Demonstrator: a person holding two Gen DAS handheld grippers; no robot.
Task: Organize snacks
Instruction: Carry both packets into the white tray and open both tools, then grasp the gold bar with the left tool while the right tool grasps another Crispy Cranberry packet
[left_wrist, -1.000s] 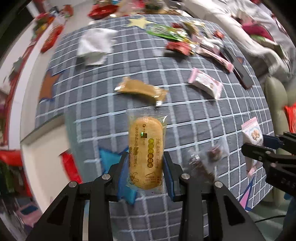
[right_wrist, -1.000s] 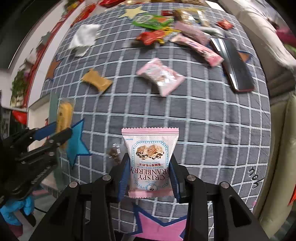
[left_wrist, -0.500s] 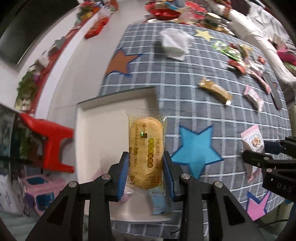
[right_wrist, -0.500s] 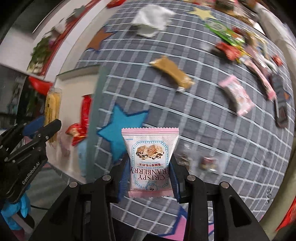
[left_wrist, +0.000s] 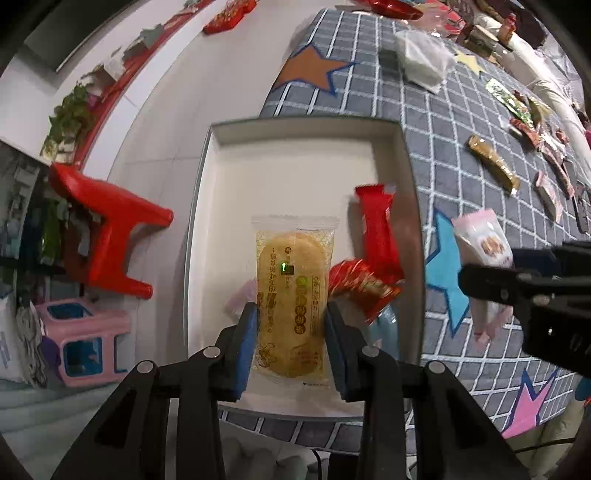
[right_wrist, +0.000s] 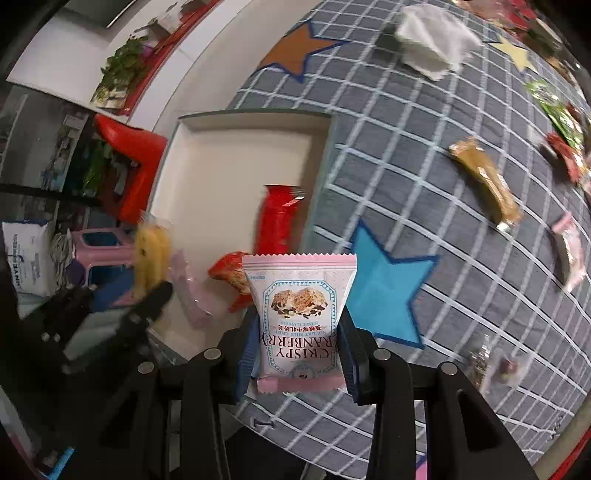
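Note:
My left gripper (left_wrist: 290, 328) is shut on a clear-wrapped yellow rice cracker (left_wrist: 291, 295) and holds it above the white box (left_wrist: 295, 127). In the box lie a red bar packet (left_wrist: 376, 232), a crinkled red packet (left_wrist: 360, 290) and a pale pink packet (left_wrist: 240, 299). My right gripper (right_wrist: 297, 354) is shut on a pink Crispy Cranberry packet (right_wrist: 299, 317), over the box's right edge (right_wrist: 317, 177). The right gripper also shows at the right of the left wrist view (left_wrist: 517, 284).
A grey checked cloth (right_wrist: 443, 184) with coloured stars covers the table. On it lie a brown packet (right_wrist: 487, 181), a pink packet (right_wrist: 570, 247), a white tissue wad (right_wrist: 436, 40) and several snacks at the far right. A red stool (left_wrist: 107, 236) and a pink stool (left_wrist: 81, 339) stand below on the left.
Both grippers have swung left from over the cloth to the white box, each still holding its packet. The box and the snacks in it now fill the middle of both views.

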